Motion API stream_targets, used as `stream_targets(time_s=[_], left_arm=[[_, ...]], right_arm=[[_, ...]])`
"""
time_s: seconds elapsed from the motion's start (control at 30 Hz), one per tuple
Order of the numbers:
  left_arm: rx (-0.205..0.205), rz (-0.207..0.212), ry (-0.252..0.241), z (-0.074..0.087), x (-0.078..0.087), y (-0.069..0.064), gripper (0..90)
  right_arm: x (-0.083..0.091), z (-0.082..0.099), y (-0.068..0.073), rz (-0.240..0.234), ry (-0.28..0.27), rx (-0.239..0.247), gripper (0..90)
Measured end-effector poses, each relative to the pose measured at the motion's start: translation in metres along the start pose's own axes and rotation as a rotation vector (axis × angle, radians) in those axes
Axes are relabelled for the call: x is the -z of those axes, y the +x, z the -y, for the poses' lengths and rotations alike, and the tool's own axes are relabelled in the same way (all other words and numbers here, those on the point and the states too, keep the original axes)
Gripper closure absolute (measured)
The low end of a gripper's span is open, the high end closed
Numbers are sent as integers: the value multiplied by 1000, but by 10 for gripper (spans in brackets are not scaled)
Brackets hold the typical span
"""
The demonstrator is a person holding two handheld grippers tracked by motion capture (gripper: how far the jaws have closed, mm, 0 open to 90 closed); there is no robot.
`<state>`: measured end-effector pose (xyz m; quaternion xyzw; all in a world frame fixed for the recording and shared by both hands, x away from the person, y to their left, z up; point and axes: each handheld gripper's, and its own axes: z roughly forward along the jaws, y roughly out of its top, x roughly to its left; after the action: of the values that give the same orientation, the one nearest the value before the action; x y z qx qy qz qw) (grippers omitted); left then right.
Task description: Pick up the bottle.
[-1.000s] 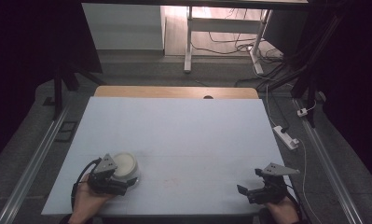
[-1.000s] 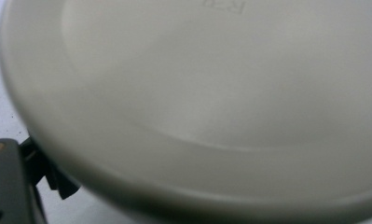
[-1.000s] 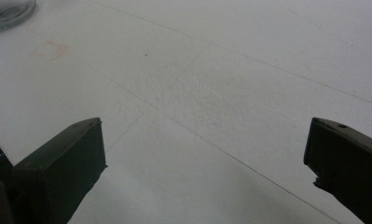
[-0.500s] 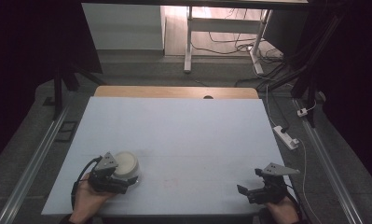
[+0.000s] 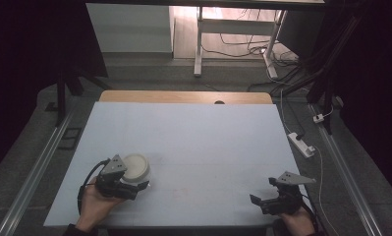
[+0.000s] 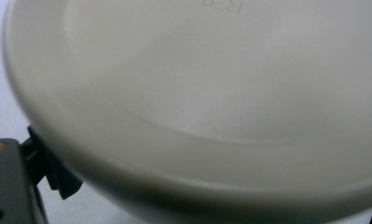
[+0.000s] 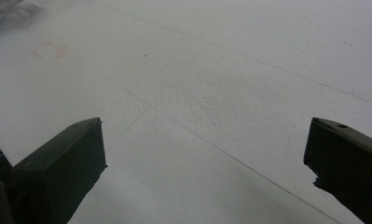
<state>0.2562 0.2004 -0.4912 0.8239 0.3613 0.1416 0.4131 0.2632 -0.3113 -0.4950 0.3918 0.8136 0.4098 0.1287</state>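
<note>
A round cream-white bowl (image 5: 136,167) sits at the near left of the white table (image 5: 193,142), right against my left gripper (image 5: 134,186), which a hand holds from below. In the left gripper view the bowl (image 6: 211,93) looms very close with its underside and base ring facing the camera. One black jaw pokes out under its left rim, the other at the far right edge, so the jaws stand wide apart around it. My right gripper (image 5: 262,194) rests near the table's front right corner. It (image 7: 204,154) is open, with bare table between its fingers.
A strip of wooden tabletop (image 5: 183,97) shows beyond the white surface. A power strip (image 5: 301,144) and cables lie on the floor to the right. A white frame's legs (image 5: 198,44) stand behind the table.
The left gripper and the bowl have shifted together slightly away from the front edge. The right gripper has not moved.
</note>
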Motion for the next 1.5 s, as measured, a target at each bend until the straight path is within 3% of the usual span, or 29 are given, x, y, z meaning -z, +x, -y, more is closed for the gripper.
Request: stream_targets(time_s=[0.47,1.23,1.5], left_arm=[[-50,42,-13,-29,-9,-4,72],[-149,111,-3,-78,-46,-18,72],[-165,132,1,-91,-58,-21,72]], right_arm=[[0,0,0,0,0,-4,0],[0,0,-1,0,0,-5,0],[0,0,0,0,0,-3,0]])
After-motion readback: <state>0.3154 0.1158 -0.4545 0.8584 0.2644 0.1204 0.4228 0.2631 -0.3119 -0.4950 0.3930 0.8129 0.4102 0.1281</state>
